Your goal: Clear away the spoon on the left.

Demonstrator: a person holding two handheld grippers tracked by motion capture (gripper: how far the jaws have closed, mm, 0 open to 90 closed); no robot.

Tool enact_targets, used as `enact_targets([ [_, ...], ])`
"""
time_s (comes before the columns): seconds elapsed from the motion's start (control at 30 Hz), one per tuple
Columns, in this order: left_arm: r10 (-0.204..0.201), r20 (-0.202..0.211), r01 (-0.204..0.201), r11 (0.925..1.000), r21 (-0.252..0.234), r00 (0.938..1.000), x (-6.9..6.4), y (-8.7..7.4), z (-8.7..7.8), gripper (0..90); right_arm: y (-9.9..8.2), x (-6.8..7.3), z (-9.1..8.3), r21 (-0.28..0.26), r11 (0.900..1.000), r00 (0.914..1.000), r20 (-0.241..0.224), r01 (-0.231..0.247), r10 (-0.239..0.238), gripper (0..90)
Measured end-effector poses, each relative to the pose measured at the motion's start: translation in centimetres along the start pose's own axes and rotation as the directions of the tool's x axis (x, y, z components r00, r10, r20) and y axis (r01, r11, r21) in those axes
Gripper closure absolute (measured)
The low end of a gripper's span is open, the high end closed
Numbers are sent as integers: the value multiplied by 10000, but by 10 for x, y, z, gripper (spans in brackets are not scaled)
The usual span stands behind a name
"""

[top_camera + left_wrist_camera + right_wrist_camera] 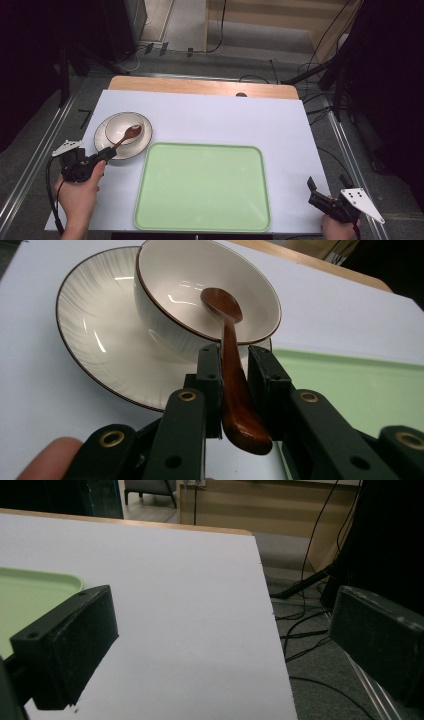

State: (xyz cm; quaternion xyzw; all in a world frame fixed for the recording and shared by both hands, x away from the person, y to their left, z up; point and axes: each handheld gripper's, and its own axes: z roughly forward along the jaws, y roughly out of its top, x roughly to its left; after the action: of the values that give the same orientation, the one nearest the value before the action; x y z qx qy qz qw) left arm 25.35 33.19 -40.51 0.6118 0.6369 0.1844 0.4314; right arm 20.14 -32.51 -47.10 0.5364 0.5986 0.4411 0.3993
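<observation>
Two left gripper (235,375) fingers (210,375) pinch the wooden spoon (235,385) handle, covering its sides; the scoop lies beyond in the bowl (165,285). Right gripper (220,645) fingers stand spread.

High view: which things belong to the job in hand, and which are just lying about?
In the job:
- spoon, handle between the left gripper fingers, its head resting in the bowl
- bowl
- plate under the bowl
- tray, empty, probably the target

Lying about:
- right gripper, open, idle at the table's edge
- cables on the floor
</observation>
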Motion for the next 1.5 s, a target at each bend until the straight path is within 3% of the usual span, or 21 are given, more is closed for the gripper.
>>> enact_targets([
  [0.17, 719, -661, -734, 9971, -200, 9952, -6, -1, -2, 797, 0, 0, 0, -2, 10000, 10000, 5, -44, 44, 0],
  [0.2, 751, -693, -779, 9962, -390, 9948, -7, -1, -3, 850, 0, 0, 0, -3, 10000, 10000, 11, -63, 63, 0],
  [0.3, 882, -748, -917, 9948, -440, 9933, -7, 0, -4, 852, -1, -1, 0, -13, 10000, 10000, 24, -67, 67, 0],
  [0.5, 1122, -885, -1211, 9874, -1023, 9897, -9, 0, -11, 853, -1, 0, 0, -35, 10000, 10000, 35, -74, 74, 0],
  [0.7, 1107, -1007, -1249, 9811, -1480, 9887, -7, 2, -19, 853, -1, -1, 0, -52, 10000, 10000, 50, -65, 65, 0],
  [0.93, 1196, -801, -1332, 9717, -1950, 9896, -9, 3, -28, 853, -1, 0, -1, -91, 10000, 10000, 65, -19, 20, 0],
  [1.13, 1240, -204, -1253, 9630, -2386, 9921, -19, 2, -37, 853, -1, -1, -1, -128, 9999, 10000, 87, -38, 40, 0],
  [1.5, 1627, 571, -1434, 9567, -2533, 9850, -45, -12, -40, 853, 0, -2, -2, -144, 9999, 9999, 115, -38, 40, 0],
])
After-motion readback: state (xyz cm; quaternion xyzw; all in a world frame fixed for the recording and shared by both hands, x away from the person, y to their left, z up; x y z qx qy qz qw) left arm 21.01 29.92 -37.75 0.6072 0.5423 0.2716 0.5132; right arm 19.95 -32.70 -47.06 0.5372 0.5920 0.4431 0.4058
